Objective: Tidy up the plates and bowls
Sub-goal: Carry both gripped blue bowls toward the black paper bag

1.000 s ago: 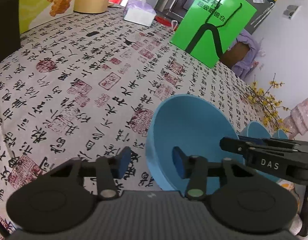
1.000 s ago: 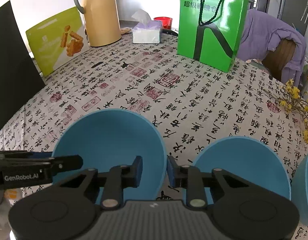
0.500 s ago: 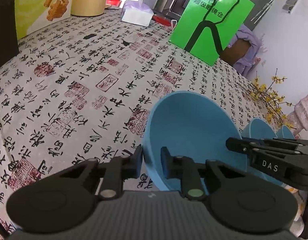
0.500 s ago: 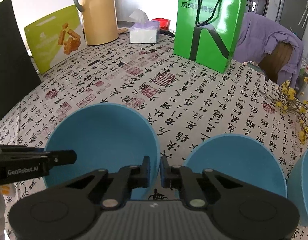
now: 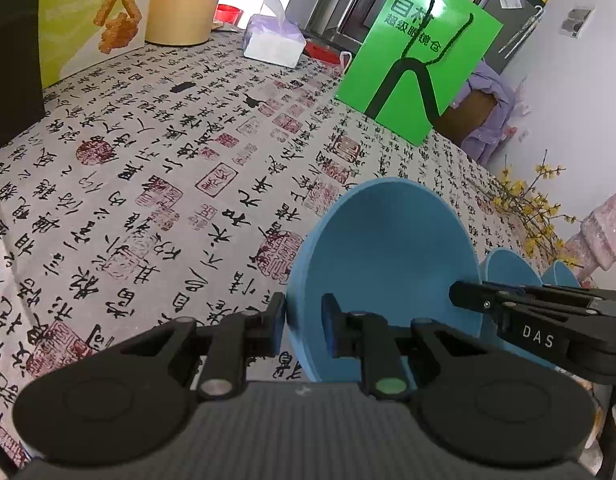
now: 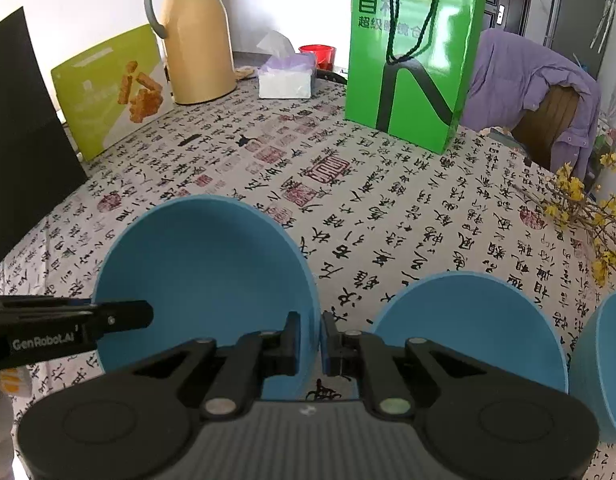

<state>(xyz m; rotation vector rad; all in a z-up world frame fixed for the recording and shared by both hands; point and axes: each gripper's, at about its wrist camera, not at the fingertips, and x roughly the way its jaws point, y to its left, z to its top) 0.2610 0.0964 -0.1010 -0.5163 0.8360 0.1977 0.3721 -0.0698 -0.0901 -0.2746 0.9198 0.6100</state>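
Both sets of jaws have been squeezed shut since a second ago. The big blue bowl [image 6: 204, 276] is now pinched at opposite rims by the left gripper [image 5: 304, 326] and right gripper [image 6: 310, 338], on the calligraphy tablecloth [image 6: 388, 200] beside a second blue bowl [image 6: 468, 328].

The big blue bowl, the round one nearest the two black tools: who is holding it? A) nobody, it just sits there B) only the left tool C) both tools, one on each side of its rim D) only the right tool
C: the big blue bowl has the left tool pinching its rim on one side and the right tool pinching the rim on the opposite side.
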